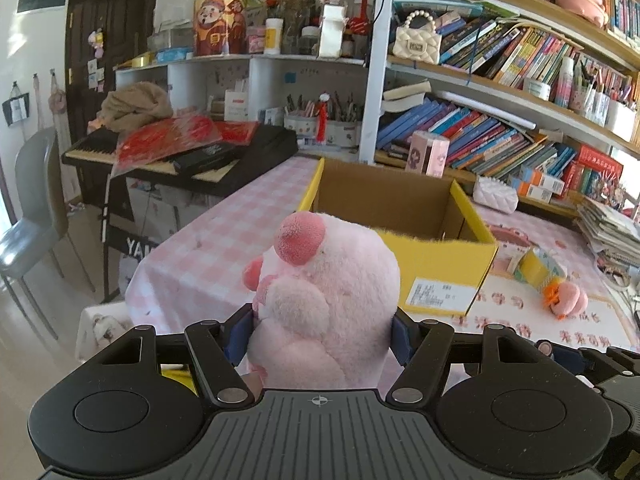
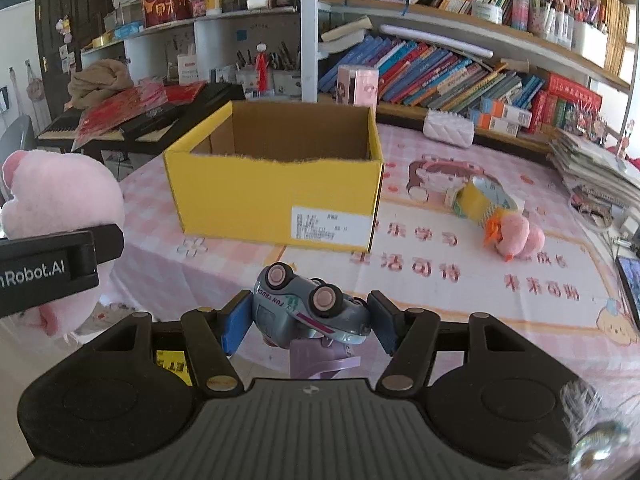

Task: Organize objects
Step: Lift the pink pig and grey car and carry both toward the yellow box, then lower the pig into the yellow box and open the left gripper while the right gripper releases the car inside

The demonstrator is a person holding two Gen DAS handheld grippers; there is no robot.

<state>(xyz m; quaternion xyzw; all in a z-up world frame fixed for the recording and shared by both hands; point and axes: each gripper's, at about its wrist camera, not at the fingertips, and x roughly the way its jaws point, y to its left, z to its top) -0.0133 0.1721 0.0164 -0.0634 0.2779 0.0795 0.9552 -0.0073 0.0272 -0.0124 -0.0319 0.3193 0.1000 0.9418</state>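
left gripper [image 1: 323, 330]: clamped on pink plush toy [image 1: 324, 300], blue pads pressed into both its sides; toy held above the near table edge, short of the box.
right gripper [image 2: 308, 320]: closed on grey toy car [image 2: 310, 308], car tipped on its side, wheels facing up; purple part under the car, can't tell what it is.
yellow box [image 2: 280, 196]: open top, nothing visible inside, on the pink checked tablecloth [image 2: 460, 280], just beyond both grippers.
small pink plush [image 2: 516, 236]: lying on the cloth right of the box, touching a yellow-green packet [image 2: 480, 196].
background: bookshelf [image 2: 460, 68], keyboard [image 1: 180, 160] to the left.
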